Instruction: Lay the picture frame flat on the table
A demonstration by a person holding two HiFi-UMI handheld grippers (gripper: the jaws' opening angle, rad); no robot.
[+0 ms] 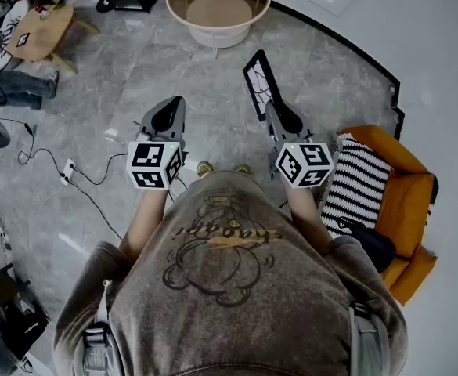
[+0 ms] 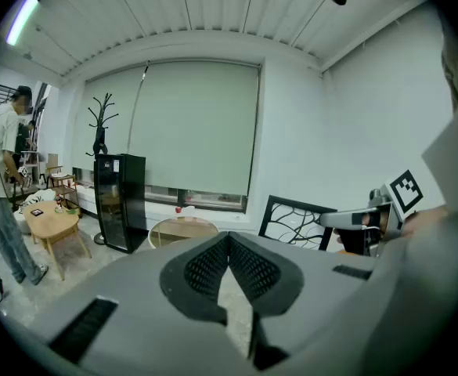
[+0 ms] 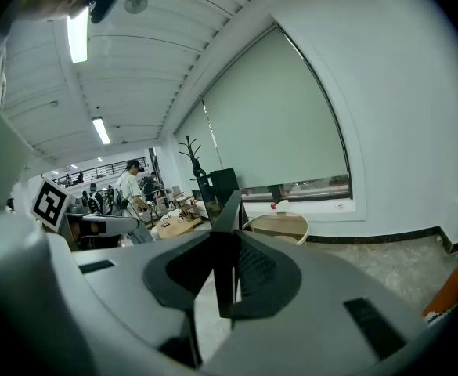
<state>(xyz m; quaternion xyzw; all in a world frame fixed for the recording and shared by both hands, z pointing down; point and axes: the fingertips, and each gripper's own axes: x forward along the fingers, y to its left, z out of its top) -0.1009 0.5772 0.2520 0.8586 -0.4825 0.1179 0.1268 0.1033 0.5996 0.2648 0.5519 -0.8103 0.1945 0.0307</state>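
My right gripper [image 1: 272, 110] is shut on the lower edge of a black picture frame [image 1: 257, 81] and holds it upright above the grey floor. In the right gripper view the frame [image 3: 226, 237] shows edge-on between the pads. From the left gripper view the frame [image 2: 294, 221] shows a curly black pattern, with the right gripper [image 2: 363, 219] beside it. My left gripper [image 1: 173, 105] hangs level with it on the left, shut and empty, its fingertips [image 2: 222, 245] touching. A round beige table [image 1: 218, 28] with a raised rim stands ahead of both grippers.
An orange armchair [image 1: 407, 204] with a striped cushion [image 1: 358, 180] stands close on the right. A low wooden table [image 1: 39, 31] and a person's legs [image 1: 19, 89] are at far left. Cables and a power strip [image 1: 66, 171] lie on the floor. A black cabinet [image 2: 120, 202] stands by the window wall.
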